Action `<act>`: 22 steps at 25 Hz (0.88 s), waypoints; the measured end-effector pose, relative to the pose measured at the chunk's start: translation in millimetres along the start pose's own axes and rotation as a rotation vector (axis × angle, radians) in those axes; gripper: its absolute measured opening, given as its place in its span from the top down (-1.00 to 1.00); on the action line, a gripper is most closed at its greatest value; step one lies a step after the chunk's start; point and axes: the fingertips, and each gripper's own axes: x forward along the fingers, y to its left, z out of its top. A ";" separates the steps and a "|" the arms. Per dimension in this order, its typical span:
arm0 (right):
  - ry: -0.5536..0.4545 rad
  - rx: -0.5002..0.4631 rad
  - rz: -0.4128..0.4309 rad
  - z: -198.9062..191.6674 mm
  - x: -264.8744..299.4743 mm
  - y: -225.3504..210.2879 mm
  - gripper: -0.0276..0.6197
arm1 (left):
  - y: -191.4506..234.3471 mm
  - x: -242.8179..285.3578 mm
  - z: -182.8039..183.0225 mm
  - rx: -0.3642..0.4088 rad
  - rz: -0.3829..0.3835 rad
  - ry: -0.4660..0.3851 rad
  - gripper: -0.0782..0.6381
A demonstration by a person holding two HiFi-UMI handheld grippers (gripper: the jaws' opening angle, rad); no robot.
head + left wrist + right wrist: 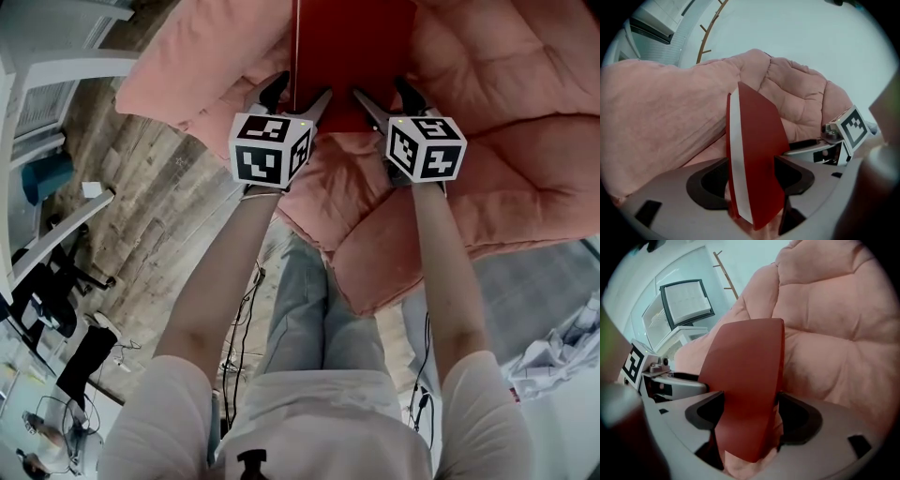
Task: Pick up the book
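Note:
A red book [356, 47] with white page edges rests against a large pink cushion [506, 141] ahead of me. My left gripper [298, 92] straddles the book's left side. In the left gripper view the book [754, 140] stands between the wide-spread jaws, which are open. My right gripper [386, 92] straddles the book's right side. In the right gripper view a red cover [745, 366] fills the space between those jaws, also open. Cushion [656, 108] shows behind the book in both gripper views. The book's lower edge is hidden by the jaws.
Wooden floor [141, 178] lies to the left, with white furniture [56, 70] beyond it. Cables [244, 309] trail on the floor by the person's legs. A monitor [686, 301] on a white desk and a wooden coat stand [710, 33] stand behind the cushion.

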 end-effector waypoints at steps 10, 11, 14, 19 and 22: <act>-0.043 0.074 0.072 -3.5 10.6 -6.4 -0.22 | -1.1 20.5 -6.9 0.034 -0.039 0.056 -0.07; -0.049 0.070 0.063 -3.6 11.5 -5.4 -0.22 | -0.2 20.6 -7.4 0.036 -0.034 0.051 -0.07; -0.069 0.055 0.029 -6.7 10.1 -4.6 -0.22 | -1.2 21.5 -10.7 0.032 -0.022 0.035 -0.07; -0.060 0.055 0.001 -8.3 7.0 -3.8 -0.21 | -4.2 21.1 -12.2 0.042 0.013 0.043 -0.07; -0.047 0.058 0.000 -7.8 3.0 -1.2 -0.21 | -7.0 16.0 -11.3 0.043 0.032 0.036 -0.07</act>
